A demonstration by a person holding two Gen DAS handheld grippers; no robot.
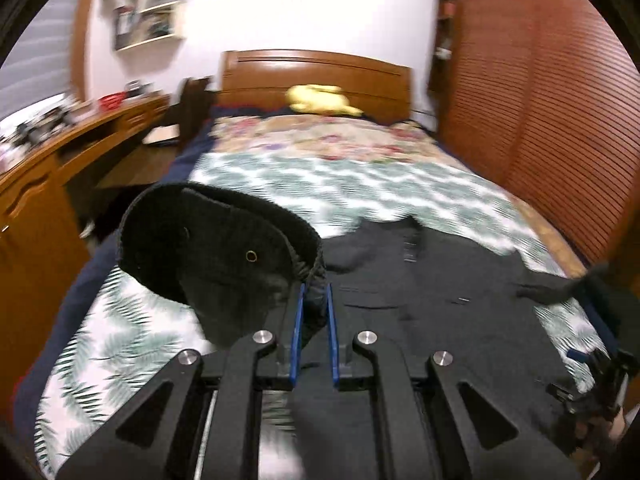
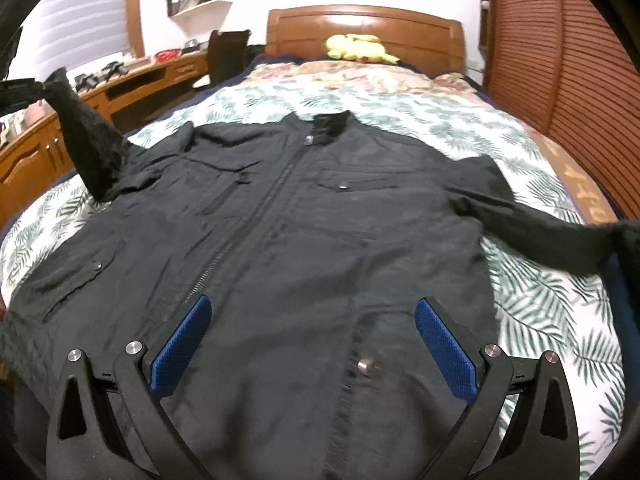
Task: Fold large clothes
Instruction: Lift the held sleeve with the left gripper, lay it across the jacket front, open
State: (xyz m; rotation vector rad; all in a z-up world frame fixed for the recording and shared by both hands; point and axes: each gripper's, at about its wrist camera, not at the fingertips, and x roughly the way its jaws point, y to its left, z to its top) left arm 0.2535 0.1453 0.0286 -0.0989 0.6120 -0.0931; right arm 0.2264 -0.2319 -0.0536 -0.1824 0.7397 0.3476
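Shelf [image 1: 148, 8] contents blurred; jacket [image 2: 320, 220] hem cut off by the lower edge

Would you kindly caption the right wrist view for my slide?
Open right gripper hovers over a zipped black jacket laid flat on the leaf-print bedspread.

One black jacket [image 2: 304, 216] lies on one bed [image 2: 532, 300]. One yellow plush toy [image 2: 356, 48] sits by one headboard [image 2: 420, 36]. Two hand-held grippers: left hand-held gripper [image 1: 314, 292], right hand-held gripper [image 2: 314, 312]
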